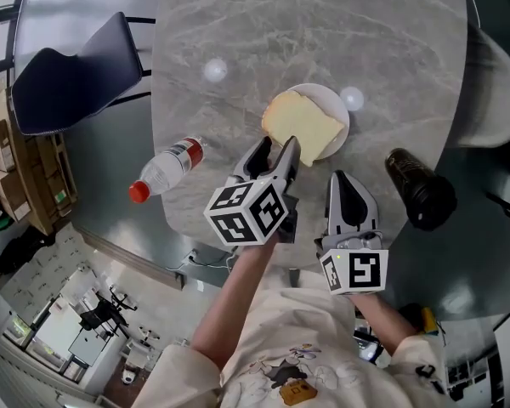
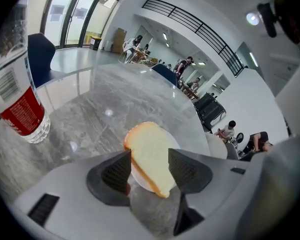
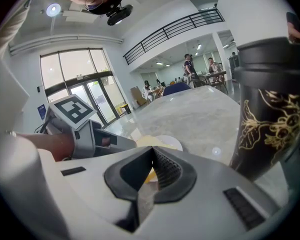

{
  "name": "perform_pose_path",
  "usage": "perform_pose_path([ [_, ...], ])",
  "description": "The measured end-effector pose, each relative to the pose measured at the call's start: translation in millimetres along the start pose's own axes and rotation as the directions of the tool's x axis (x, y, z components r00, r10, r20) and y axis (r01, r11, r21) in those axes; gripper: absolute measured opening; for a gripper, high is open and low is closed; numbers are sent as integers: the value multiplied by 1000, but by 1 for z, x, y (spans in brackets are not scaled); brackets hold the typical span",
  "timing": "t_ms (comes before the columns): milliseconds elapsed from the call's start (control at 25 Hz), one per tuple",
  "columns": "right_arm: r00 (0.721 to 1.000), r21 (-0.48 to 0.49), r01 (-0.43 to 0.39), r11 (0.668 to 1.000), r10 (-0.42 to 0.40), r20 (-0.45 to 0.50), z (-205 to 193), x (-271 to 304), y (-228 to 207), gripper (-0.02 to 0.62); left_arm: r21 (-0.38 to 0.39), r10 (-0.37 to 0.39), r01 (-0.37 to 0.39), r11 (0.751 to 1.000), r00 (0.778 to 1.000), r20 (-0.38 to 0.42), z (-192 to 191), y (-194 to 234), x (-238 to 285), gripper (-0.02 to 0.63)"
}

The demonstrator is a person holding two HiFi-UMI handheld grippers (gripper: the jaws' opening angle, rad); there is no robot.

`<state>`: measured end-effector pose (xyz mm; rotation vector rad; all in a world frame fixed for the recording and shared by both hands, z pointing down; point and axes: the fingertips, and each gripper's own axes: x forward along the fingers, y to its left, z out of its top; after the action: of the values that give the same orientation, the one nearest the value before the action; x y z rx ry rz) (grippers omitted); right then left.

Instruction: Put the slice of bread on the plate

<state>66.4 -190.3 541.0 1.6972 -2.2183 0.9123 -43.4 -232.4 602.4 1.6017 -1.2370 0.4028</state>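
A pale slice of bread (image 1: pixel 302 126) lies on the small white plate (image 1: pixel 338 102) on the marble table, overhanging the plate's near rim. My left gripper (image 1: pixel 276 150) is at the slice's near edge and stands open. In the left gripper view the bread (image 2: pixel 150 151) shows between the spread pads (image 2: pixel 117 171) without either pressing on it, and the plate (image 2: pixel 137 175) shows beneath. My right gripper (image 1: pixel 347 181) hangs shut and empty just right of the left one, short of the plate. In the right gripper view its jaws (image 3: pixel 152 171) meet, with the plate (image 3: pixel 169 143) beyond.
A plastic water bottle with a red cap (image 1: pixel 166 170) lies at the table's left edge. A black patterned tumbler (image 1: pixel 418 189) stands right of my right gripper. A dark chair (image 1: pixel 68 75) stands off the table's left side.
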Motion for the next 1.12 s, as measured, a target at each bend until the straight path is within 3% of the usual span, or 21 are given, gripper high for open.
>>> perform_pose_path([
  [400,999,-10,32,999,-32,12,9,-19,3,6,-41,-28,30,999,998,61,7,-11,-26,216],
  [600,999,-15,42,999,-42,2,-2,-33,10,6,-17,-59,61,998,995,83,3,-20,-41,210],
  [720,999,-21,45,999,-44,15,-3,-43,18,6,-1,-61,62,998,993,103,1,-21,-54,147],
  [880,998,-35,49,998,-48,31,0,-60,29,6,-22,-81,84,996,989,124,-5,-21,-76,9],
  [960,998,-40,55,998,-54,41,0,-71,37,6,-41,-107,114,993,985,135,-9,-22,-88,9],
  [1120,997,-30,60,998,-58,56,-8,-95,58,6,12,-144,144,989,975,172,-12,-24,-123,9],
])
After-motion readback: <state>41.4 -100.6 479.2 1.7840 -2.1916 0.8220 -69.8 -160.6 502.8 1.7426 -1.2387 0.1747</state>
